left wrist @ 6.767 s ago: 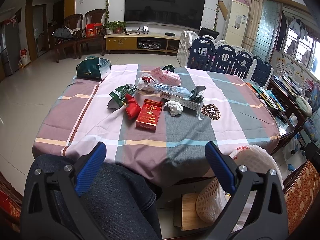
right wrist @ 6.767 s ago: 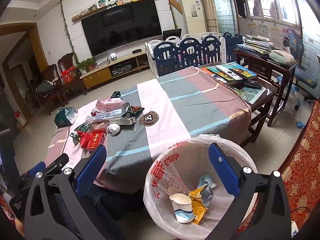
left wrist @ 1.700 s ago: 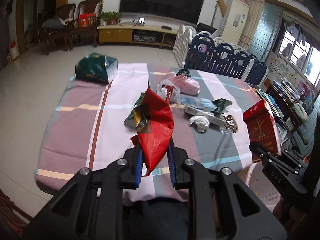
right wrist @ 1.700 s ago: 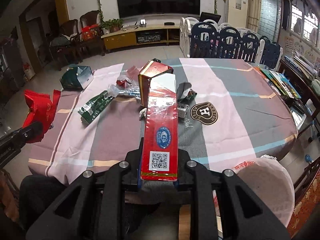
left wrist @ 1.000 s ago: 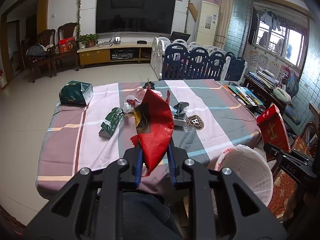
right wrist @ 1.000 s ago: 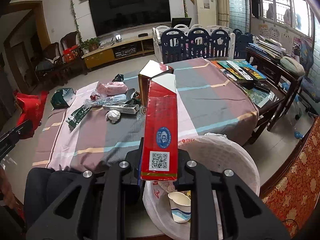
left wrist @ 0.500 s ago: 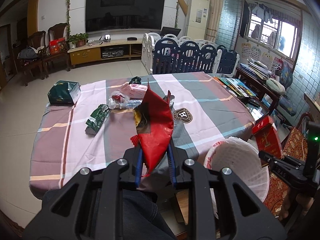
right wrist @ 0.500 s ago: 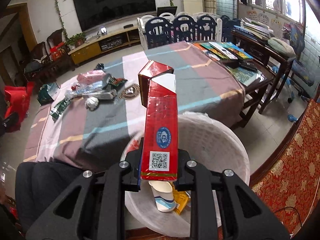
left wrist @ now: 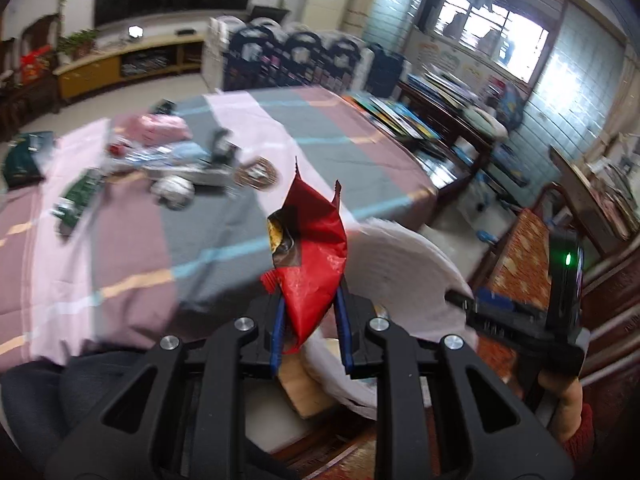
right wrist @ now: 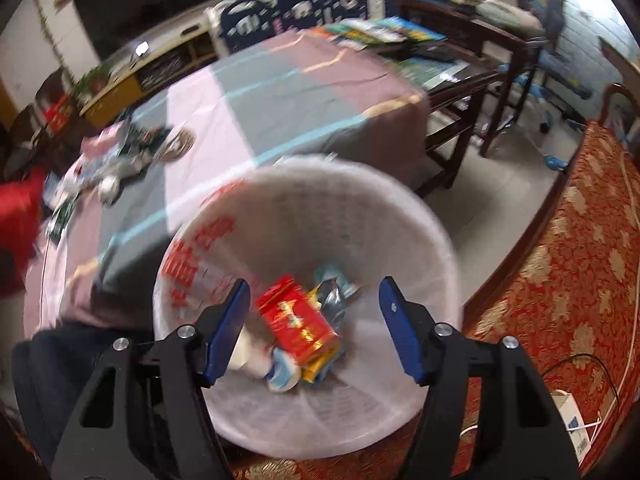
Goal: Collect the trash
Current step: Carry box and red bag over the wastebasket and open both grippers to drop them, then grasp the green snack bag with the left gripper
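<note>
Left tongs (left wrist: 310, 326): clamped narrow on the lower tip of a red snack wrapper (left wrist: 310, 256). Wrapper stands with its long axis roughly upright; pointed serrated corners up, torn dark-and-yellow inner side facing left. It sits in front of the bench (left wrist: 120, 240) edge, just left of the white-lined trash basket (left wrist: 404, 264).

Right tongs (right wrist: 314, 330): spread wide, nothing between the blue pads, directly over the basket (right wrist: 400, 216) mouth. Red cigarette carton (right wrist: 298, 318) is inside the basket, tilted, long axis running from upper left to lower right, on top of a paper cup (right wrist: 280, 372), a gold wrapper and a bluish wrapper (right wrist: 334, 284).

On the bench: green packet (left wrist: 78, 196), crumpled white wad (left wrist: 174, 192), pink pack (left wrist: 158, 128), a round logo patch (left wrist: 256, 172). Both views motion-blurred.
</note>
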Available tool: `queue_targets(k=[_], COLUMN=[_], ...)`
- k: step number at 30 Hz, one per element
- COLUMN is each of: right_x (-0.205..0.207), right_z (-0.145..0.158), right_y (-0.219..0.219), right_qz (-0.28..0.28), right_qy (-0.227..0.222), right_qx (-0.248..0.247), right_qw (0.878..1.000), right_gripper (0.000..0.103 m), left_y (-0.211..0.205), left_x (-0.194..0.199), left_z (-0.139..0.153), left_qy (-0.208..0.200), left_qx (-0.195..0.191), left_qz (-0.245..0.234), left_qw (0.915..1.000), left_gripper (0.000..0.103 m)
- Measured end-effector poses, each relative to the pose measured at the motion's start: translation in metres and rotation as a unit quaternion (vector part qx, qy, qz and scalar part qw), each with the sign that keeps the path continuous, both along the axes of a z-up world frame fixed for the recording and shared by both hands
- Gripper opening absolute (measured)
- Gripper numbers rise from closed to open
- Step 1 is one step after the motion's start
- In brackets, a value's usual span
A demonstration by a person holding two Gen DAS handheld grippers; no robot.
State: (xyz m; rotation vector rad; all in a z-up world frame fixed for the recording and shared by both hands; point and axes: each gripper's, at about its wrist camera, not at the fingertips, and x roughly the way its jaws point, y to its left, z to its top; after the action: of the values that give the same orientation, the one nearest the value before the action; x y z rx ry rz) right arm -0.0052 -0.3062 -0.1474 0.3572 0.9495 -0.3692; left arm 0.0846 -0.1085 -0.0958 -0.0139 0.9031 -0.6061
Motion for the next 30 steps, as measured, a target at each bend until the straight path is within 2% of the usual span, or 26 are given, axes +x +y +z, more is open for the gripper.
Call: queue_targets(k=[3, 4, 6, 7, 8, 12, 15, 17, 19, 22, 24, 25, 27, 30], right_x=[-0.012, -0.015, -0.021, -0.023, -0.023, -0.017, -0.007, 0.002, 0.012, 0.031, 0.043, 0.051, 0.065, 0.087], right_z=[0.02, 0.025, 0.033, 0.036, 0.036, 0.026, 0.014, 0.01, 0.008, 0.006, 0.008, 0.008, 0.008, 0.007], right_y=[-0.024, -0.031, -0.041, -0.045, -0.046, -0.042, -0.03, -0.018, -0.008, 0.007, 0.018, 0.024, 0.036, 0.055], right_qz=[-0.05, -0.061, -0.079, -0.084, -0.087, -0.084, -0.065, -0.05, -0.036, -0.014, -0.002, 0.006, 0.021, 0.048], right_qy=[-0.032, -0.039, -0.052, -0.054, -0.054, -0.045, -0.029, -0.023, -0.018, -0.012, -0.015, -0.015, -0.013, -0.009], right_qx=[-0.013, -0.014, -0.016, -0.017, -0.018, -0.014, -0.009, -0.011, -0.012, -0.001, 0.003, 0.004, 0.008, 0.011], right_qw=[0.998, 0.997, 0.995, 0.995, 0.995, 0.995, 0.997, 0.998, 0.999, 1.0, 1.0, 1.0, 1.0, 0.999], right_gripper=[0.069, 0.07, 0.071, 0.071, 0.071, 0.071, 0.071, 0.071, 0.071, 0.071, 0.071, 0.071, 0.071, 0.071], left_y=[-0.042, -0.056, -0.081, -0.089, -0.091, -0.064, -0.007, 0.041, 0.088, 0.16, 0.195, 0.208, 0.222, 0.228], left_x=[-0.005, -0.008, -0.013, -0.013, -0.012, 0.015, 0.054, 0.087, 0.122, 0.182, 0.213, 0.228, 0.246, 0.271], left_z=[-0.016, -0.02, -0.036, -0.045, -0.052, -0.067, -0.062, -0.06, -0.062, -0.073, -0.081, -0.086, -0.096, -0.117], left_qy=[0.029, 0.033, 0.049, 0.053, 0.051, 0.048, 0.02, -0.002, -0.012, 0.026, 0.052, 0.065, 0.086, 0.122], left_qx=[-0.007, -0.009, -0.01, -0.007, 0.003, 0.037, 0.047, 0.058, 0.079, 0.077, 0.07, 0.068, 0.059, 0.05], left_qz=[-0.08, -0.105, -0.154, -0.161, -0.15, -0.071, 0.04, 0.126, 0.21, 0.312, 0.348, 0.358, 0.361, 0.339], left_qw=[0.9964, 0.9939, 0.9867, 0.9855, 0.9873, 0.9956, 0.9979, 0.9903, 0.9745, 0.9465, 0.9334, 0.9291, 0.9269, 0.9316], left_gripper=[0.024, 0.027, 0.054, 0.077, 0.083, 0.083, 0.084, 0.088, 0.088, 0.089, 0.09, 0.09, 0.091, 0.091])
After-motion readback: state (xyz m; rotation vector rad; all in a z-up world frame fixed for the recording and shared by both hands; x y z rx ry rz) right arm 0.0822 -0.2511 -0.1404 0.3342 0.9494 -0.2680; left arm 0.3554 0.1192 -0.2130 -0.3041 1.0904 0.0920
